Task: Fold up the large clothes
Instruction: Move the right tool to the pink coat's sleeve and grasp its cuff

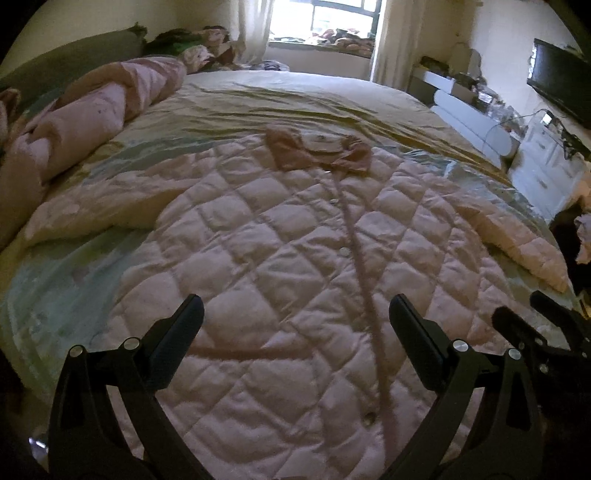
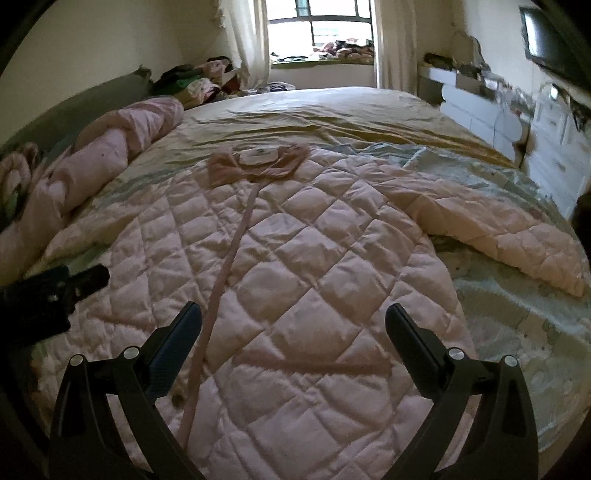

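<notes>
A large pale pink quilted coat (image 1: 280, 266) (image 2: 317, 266) lies flat and face up on the bed, front closed, darker pink collar (image 1: 317, 153) (image 2: 258, 162) at the far end. Its sleeves spread out to the left (image 1: 103, 214) and to the right (image 2: 506, 236). My left gripper (image 1: 295, 314) hovers open above the coat's lower part, left of the front placket (image 1: 364, 280). My right gripper (image 2: 293, 321) is open too, over the lower part to the right of the placket (image 2: 225, 273). Nothing sits between either pair of fingers. Each gripper shows at the edge of the other's view.
A rolled pink duvet (image 1: 96, 110) lies along the bed's left side by the grey headboard (image 1: 74, 51). The yellow-green sheet (image 2: 332, 110) stretches beyond the collar toward the window (image 2: 321, 33). White drawers (image 1: 543, 162) and a wall screen (image 1: 561, 81) stand to the right.
</notes>
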A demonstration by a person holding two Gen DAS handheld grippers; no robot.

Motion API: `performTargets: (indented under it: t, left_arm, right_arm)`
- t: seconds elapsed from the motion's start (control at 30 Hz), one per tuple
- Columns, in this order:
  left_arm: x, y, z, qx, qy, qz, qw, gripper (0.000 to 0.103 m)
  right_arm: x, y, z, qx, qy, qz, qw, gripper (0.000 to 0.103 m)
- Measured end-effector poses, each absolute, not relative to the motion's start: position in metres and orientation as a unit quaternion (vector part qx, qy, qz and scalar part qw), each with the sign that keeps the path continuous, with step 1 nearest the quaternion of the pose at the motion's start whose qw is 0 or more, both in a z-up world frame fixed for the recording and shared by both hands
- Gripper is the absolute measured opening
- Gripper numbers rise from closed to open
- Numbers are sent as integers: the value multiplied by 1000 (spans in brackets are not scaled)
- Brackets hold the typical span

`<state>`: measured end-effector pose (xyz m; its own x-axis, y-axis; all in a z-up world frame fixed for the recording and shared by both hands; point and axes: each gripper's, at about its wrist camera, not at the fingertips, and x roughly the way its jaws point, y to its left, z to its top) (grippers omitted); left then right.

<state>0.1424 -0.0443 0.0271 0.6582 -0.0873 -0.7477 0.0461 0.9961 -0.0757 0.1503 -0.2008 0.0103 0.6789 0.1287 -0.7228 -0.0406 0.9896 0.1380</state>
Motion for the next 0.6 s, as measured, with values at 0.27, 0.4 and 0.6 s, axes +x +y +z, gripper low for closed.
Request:
performTargets:
  t: [0.27,0.4,0.6]
  left_arm:
    - [174,-59,30,-29,419,-54,906,94]
    - [188,-64,28,-31,430,-63,900,94]
    - [204,-76,25,-26,439,-73,895,94]
  right_arm:
    - [176,-227,21,72,385,22,920,99]
    - [186,-244,25,86,378,7,922,99]
    - [197,-275,29,107,368,-22,924,99]
